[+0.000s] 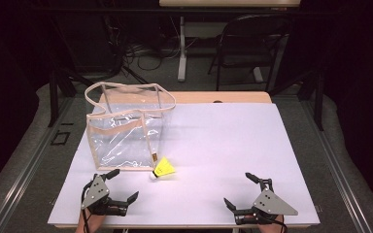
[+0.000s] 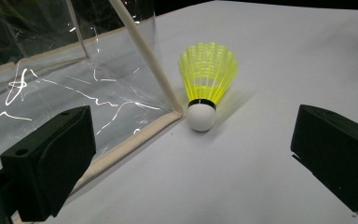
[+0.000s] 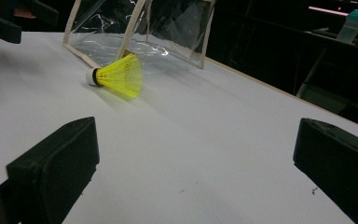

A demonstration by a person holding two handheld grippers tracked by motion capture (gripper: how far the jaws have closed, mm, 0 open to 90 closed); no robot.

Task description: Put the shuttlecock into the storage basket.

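A yellow shuttlecock point(image 1: 163, 168) with a white cork lies on its side on the white table point(image 1: 213, 145), touching the front right corner of a clear plastic bag point(image 1: 124, 128) with beige trim. In the left gripper view the shuttlecock point(image 2: 206, 84) lies ahead between the wide-apart jaws, cork toward me, beside the bag point(image 2: 51, 84). My left gripper point(image 1: 123, 185) rests open near the table's front left. My right gripper point(image 1: 239, 190) rests open at the front right, empty. Its view shows the shuttlecock point(image 3: 119, 75) far ahead at left with the bag point(image 3: 144, 28) behind.
The bag stands upright and open at the table's left rear, its handle arching over the top. A dark chair point(image 1: 252, 43) and table legs stand beyond the far edge. A bottle point(image 3: 352, 25) sits on a distant surface.
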